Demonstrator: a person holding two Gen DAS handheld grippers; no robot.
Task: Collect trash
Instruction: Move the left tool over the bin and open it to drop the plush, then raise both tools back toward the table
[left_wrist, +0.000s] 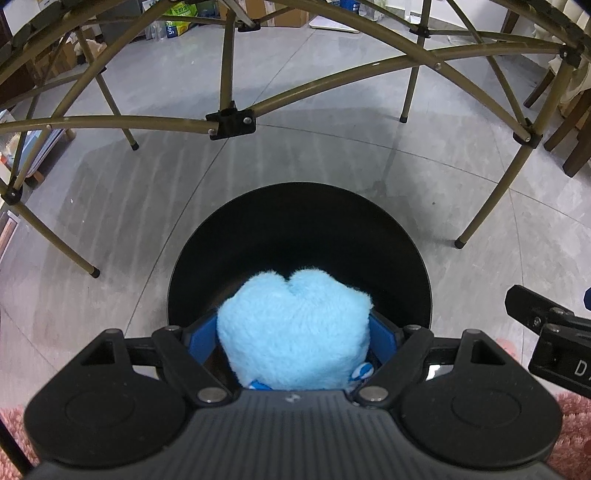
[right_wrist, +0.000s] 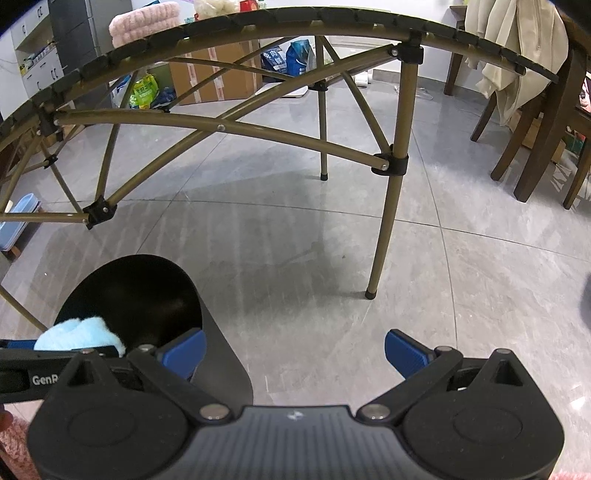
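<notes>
Left gripper (left_wrist: 293, 334): black two-finger tool with blue pads, clenched on a fluffy light-blue plush wad (left_wrist: 295, 332). Both pads press into its sides; jaws stand wide because the wad is bulky.

Plush wad, position: held directly over the mouth of the round black bin (left_wrist: 369, 229), low, near its close rim. In the right wrist view the same wad (right_wrist: 79, 332) shows at the bin's near edge, above the opening, not resting inside.

Bin: stands on grey tiled floor (left_wrist: 461, 206), beside the tan folding metal table frame (left_wrist: 236, 122). Interior is dark; cannot tell whether anything already lies at the bottom.

Right gripper (right_wrist: 295, 354): released, blue pads well apart, nothing between them. Hangs over bare floor just right of the bin (right_wrist: 147, 291).

Pink shag rug (left_wrist: 576, 424): edge visible at the lower corners, under both tools.

Done so far: one item picked up and brought over the bin.

Left to do: let go so the wad falls in. This item is at its last step, by my reading.

Further trash: none visible on the floor patches shown; a small dark speck (right_wrist: 344, 256) lies near a table leg, too small to identify.

Risk: fuzzy fabric may cling to a pad on release, or catch on the near rim.
</notes>
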